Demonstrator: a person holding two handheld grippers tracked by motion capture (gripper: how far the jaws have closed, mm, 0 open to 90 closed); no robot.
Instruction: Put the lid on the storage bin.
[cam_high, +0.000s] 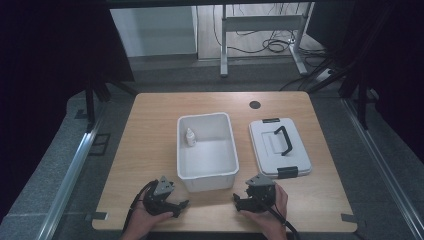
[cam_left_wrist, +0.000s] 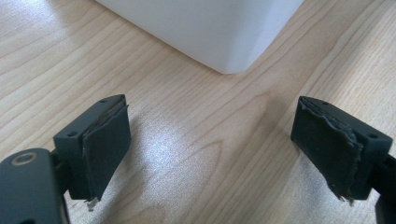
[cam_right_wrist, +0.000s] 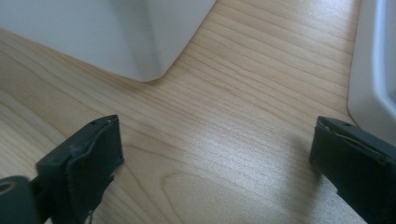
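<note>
High view: wooden table (cam_high: 150, 150), my two hands at near edge. White bin (cam_high: 207, 152) at centre, long axis running away from me, just ahead of both grippers and between them. Lid (cam_high: 279, 147) flat, right of bin, black handle up, long axis same way. Small bottle (cam_high: 190, 137) upright inside bin, far-left corner. Right gripper (cam_high: 240, 200) nearer lid, so I judge lid is its job. Left gripper (cam_high: 181, 206) by bin's near-left corner. Both spread wide, holding nothing.
</note>
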